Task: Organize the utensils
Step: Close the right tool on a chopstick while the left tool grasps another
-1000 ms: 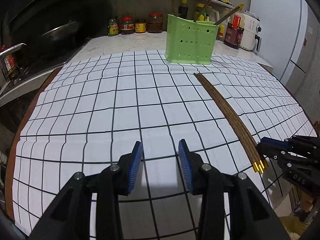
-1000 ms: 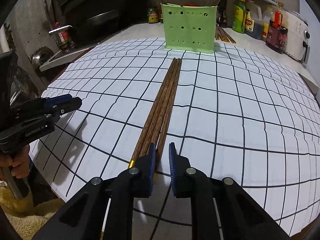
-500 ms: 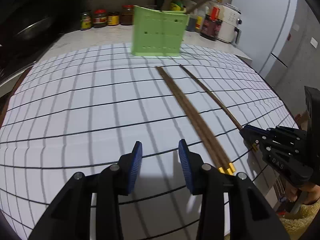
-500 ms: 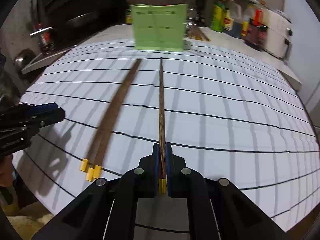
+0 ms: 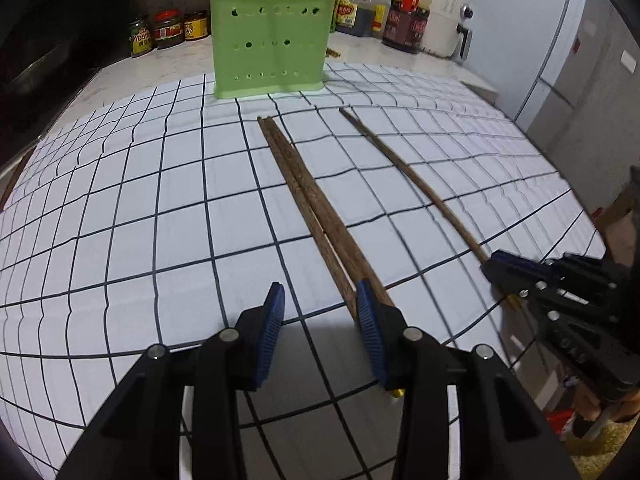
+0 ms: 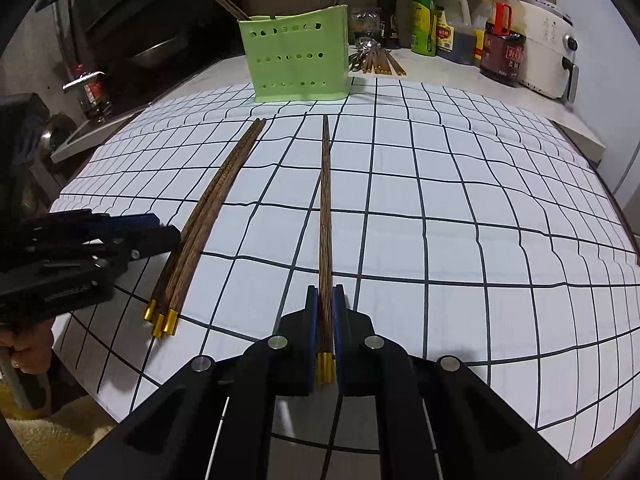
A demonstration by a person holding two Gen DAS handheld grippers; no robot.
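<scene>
My right gripper [image 6: 326, 304] is shut on a single brown chopstick [image 6: 325, 208] near its gold-capped end; the stick points toward the green perforated utensil holder [image 6: 296, 64]. It also shows in the left wrist view [image 5: 404, 168], with the right gripper [image 5: 496, 268] at its near end. A bundle of chopsticks [image 5: 308, 204] lies on the checked cloth; it also shows in the right wrist view [image 6: 208, 216]. My left gripper [image 5: 320, 304] is open, its right finger over the bundle's near end. The holder [image 5: 272, 44] stands upright with chopsticks in it.
The checked white cloth [image 5: 120, 208] covers the counter. Jars and sauce bottles [image 5: 168, 32] line the back wall, and a white appliance [image 6: 548, 52] stands at the back right. Loose utensils [image 6: 376, 60] lie behind the holder. A sink area [image 6: 84, 92] is at the left.
My right gripper closed on one chopstick and drew it right, away from the bundle. My left gripper moved right, toward the bundle's near end, staying open.
</scene>
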